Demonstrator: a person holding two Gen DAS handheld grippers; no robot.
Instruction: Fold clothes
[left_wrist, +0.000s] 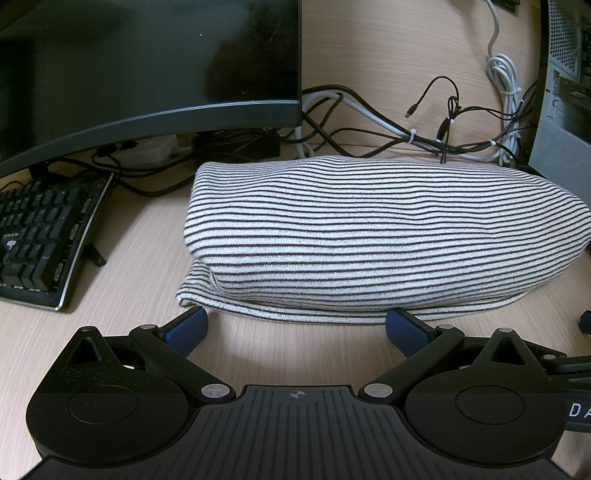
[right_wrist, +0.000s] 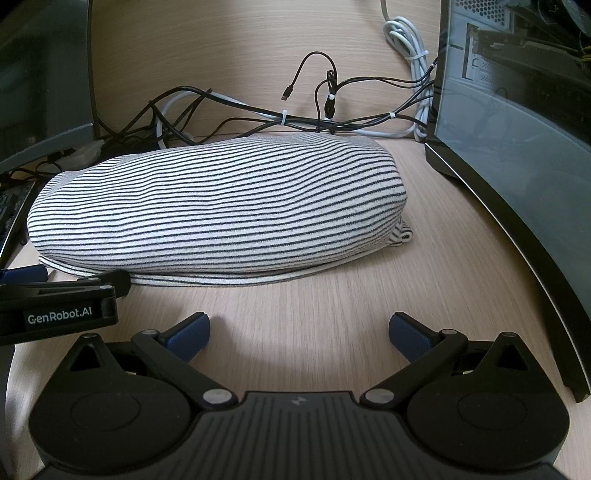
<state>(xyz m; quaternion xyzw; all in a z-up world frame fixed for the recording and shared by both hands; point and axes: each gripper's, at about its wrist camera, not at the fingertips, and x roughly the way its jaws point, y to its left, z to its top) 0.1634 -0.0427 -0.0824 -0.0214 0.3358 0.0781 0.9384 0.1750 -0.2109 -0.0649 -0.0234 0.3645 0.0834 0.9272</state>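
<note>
— Why is the keyboard (left_wrist: 40, 236) shoved to the desk's (left_wrist: 147, 266) left edge, half under the monitor (left_wrist: 147, 62)?

— To clear room, I'd guess. The shirt (left_wrist: 369, 236) sits mid-desk, folded into a thick bundle, its back edge almost at the cables (left_wrist: 406, 136) along the rear.

— And the left gripper (left_wrist: 295, 326)?

— Jaws spread wide, gripping nothing, blue ribbed pads (left_wrist: 188, 328) just at the bundle's near hem. The right gripper (right_wrist: 299, 328) is the same, open and empty, but a bit further back from the cloth.

— What's the fabric like?

— Soft knit, pale with thin dark stripes, rounded on top. A thin bottom layer pokes out along the near edge, and a small corner sticks out on the right, toward the glass-sided computer case (right_wrist: 517, 129). Looks nearly finished to me.
</note>
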